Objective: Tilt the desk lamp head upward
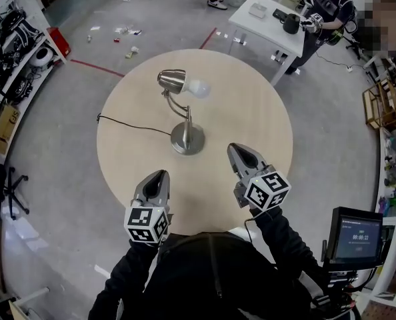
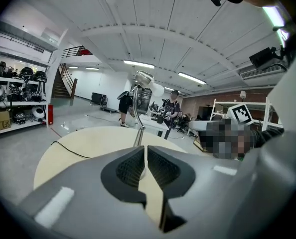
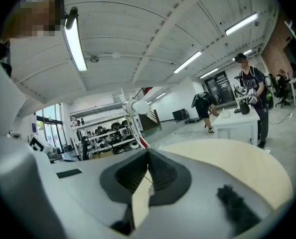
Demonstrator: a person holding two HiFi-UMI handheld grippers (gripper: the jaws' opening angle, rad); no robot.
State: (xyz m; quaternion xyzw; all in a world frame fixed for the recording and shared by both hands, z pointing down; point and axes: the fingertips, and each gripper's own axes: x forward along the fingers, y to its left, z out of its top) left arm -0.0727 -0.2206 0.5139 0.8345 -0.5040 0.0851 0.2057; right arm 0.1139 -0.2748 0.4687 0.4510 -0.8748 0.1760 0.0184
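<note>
A brushed-metal desk lamp (image 1: 187, 137) stands near the middle of the round wooden table (image 1: 251, 105). Its head (image 1: 173, 81) with a white bulb (image 1: 199, 88) points right, about level. My left gripper (image 1: 161, 174) hovers over the table's near edge, below and left of the lamp base, shut and empty. The right gripper (image 1: 233, 148) is right of the base, apart from it, also shut on nothing. In the left gripper view the lamp head (image 2: 143, 77) rises straight ahead beyond the closed tips (image 2: 146, 147). In the right gripper view the bulb (image 3: 140, 106) shows above the closed tips (image 3: 148, 151).
The lamp's black cord (image 1: 133, 125) runs left across the table and over its edge. A white table (image 1: 268, 24) with a person beside it stands at the back right. Shelves (image 1: 11, 52) line the left wall. A monitor (image 1: 355, 235) sits at my lower right.
</note>
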